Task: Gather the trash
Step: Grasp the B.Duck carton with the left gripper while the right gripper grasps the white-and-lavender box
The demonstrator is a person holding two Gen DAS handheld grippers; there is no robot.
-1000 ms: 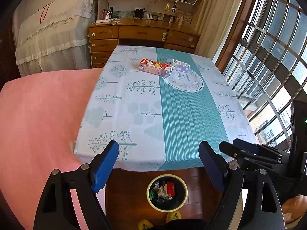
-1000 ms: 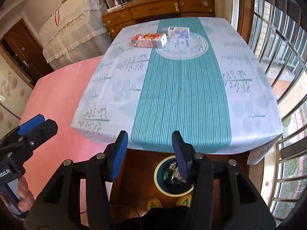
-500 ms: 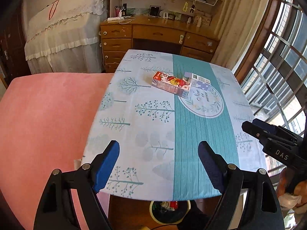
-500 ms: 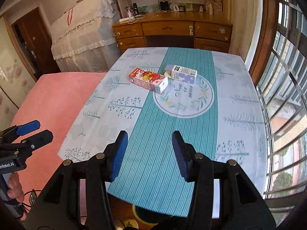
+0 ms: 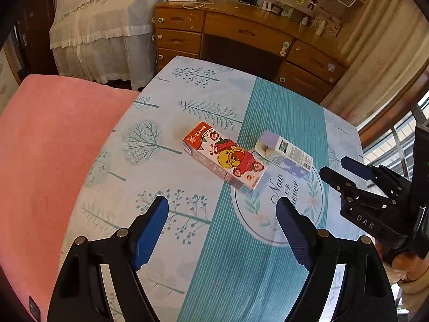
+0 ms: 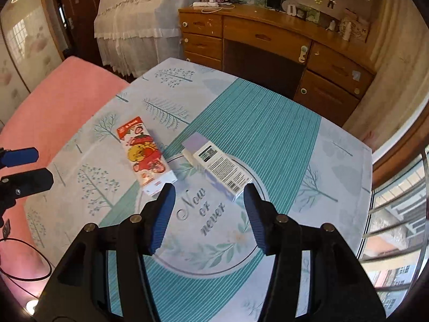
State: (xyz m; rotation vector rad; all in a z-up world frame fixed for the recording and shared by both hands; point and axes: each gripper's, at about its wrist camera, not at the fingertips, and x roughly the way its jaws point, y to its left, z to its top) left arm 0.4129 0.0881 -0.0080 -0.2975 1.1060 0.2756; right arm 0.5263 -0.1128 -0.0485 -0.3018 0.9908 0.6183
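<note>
- Two flattened cartons lie on the table (image 5: pixel 166 241), both beside its round "Now or never" emblem (image 6: pixel 211 230): a red strawberry-bear carton (image 5: pixel 225 158) at the emblem's left edge, a lilac-and-white carton (image 6: pixel 217 166) on its far rim, their near corners close together.
- The left gripper (image 5: pixel 222 214) hovers short of the emblem, jaws spread wide and empty.
- The right gripper (image 6: pixel 209 201) hangs over the emblem, jaws opening, nothing between them; the lilac carton's near end sits just beyond its tips.
- Small print on both cartons is illegible.
- The table's near edge is hidden behind the gripper bodies; the pink bedding (image 5: pixel 48 145) left of it is cut off by the frame.
</note>
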